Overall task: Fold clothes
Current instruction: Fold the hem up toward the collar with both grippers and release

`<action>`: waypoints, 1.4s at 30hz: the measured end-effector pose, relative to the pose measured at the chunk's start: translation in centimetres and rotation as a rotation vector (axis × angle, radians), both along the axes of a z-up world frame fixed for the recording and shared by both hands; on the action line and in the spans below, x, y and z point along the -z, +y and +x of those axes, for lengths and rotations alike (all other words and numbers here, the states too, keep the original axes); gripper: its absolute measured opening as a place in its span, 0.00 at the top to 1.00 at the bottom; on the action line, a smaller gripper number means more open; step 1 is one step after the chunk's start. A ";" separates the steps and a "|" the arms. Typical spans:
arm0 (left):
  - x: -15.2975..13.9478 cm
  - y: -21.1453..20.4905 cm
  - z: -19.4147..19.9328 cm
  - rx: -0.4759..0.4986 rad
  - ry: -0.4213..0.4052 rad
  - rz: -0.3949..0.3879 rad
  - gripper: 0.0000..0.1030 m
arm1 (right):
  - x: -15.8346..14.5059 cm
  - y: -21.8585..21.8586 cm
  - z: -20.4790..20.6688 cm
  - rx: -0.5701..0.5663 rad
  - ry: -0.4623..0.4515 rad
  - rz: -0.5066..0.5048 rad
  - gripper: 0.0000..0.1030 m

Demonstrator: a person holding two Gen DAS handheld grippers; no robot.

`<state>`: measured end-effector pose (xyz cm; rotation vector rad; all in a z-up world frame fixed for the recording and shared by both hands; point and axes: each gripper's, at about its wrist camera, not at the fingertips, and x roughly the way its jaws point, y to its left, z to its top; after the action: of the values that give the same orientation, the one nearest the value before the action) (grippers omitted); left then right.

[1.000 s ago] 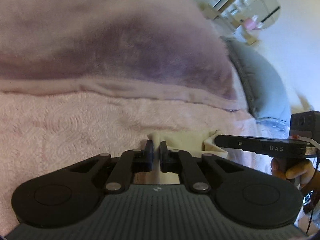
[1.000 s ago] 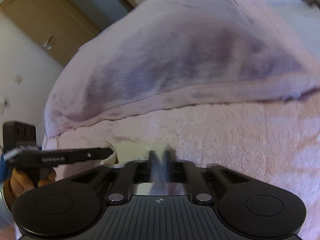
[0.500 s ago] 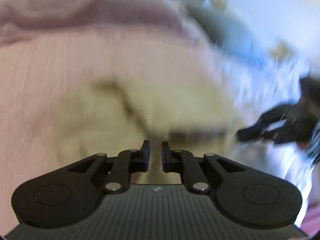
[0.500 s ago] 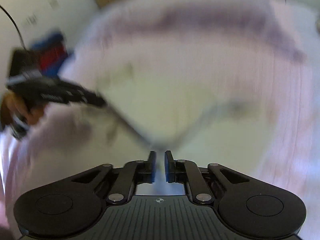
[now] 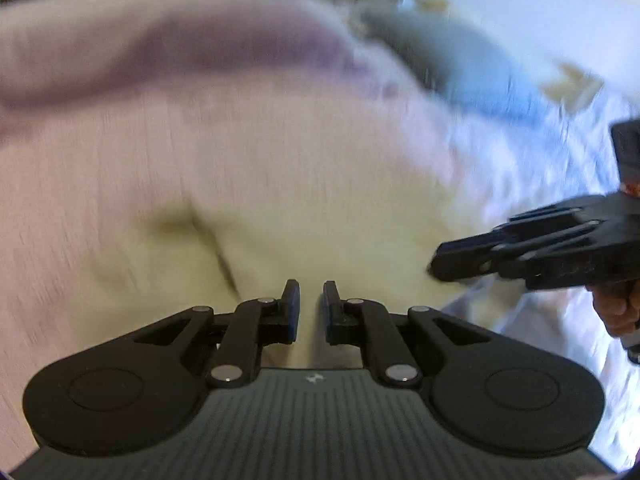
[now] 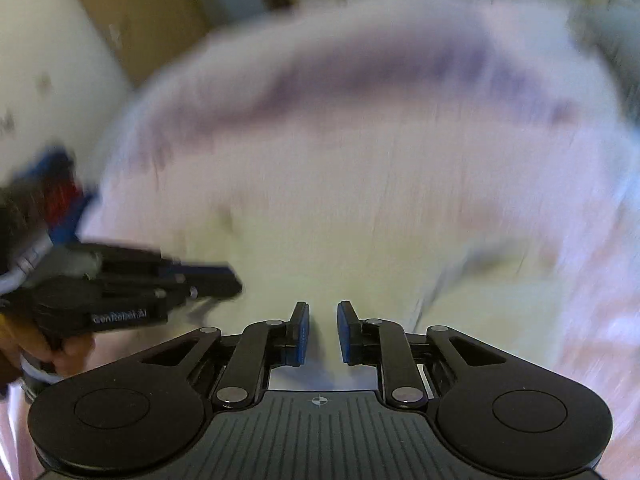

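Observation:
A cream garment (image 5: 320, 220) lies spread on the pink bedspread (image 5: 120, 160), blurred by motion. My left gripper (image 5: 311, 292) hovers over its near edge with a narrow gap between the pads and nothing pinched. In the right wrist view the same cream garment (image 6: 320, 248) lies under my right gripper (image 6: 323, 312), whose jaws are opening with no cloth between the pads. Each gripper shows in the other's view: the right gripper (image 5: 436, 264) at the garment's right edge, the left gripper (image 6: 236, 280) at its left edge.
A purple-pink blanket (image 5: 220, 40) is heaped at the back of the bed. A grey pillow (image 5: 460, 56) lies at the back right. A wooden door (image 6: 132, 12) and a white wall stand beyond the bed. A person's hand (image 5: 616, 308) grips the right gripper's handle.
Both grippers were shut on the garment's edge near the blanket. They swept back towards me, the garment now lies flat, and both pairs of pads have parted and let it go.

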<state>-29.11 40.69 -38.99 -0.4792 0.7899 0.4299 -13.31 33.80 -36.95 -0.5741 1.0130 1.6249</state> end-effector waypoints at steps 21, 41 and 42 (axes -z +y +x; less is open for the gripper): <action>-2.7 -10.8 -9.0 -0.189 0.084 -0.030 0.91 | -1.5 -14.0 -4.5 0.122 -0.183 -0.033 0.78; -8.1 -35.9 -21.6 -0.421 0.179 0.089 0.88 | -4.2 -39.6 -2.8 0.134 -0.226 -0.074 0.78; -8.3 -35.9 -21.2 -0.434 0.179 0.102 0.85 | -4.7 -39.3 -2.6 0.143 -0.202 -0.039 0.78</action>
<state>-50.30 4.78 -30.69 -0.5214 0.8317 0.9219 -15.90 -5.52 -32.24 -0.6635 0.9162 1.3940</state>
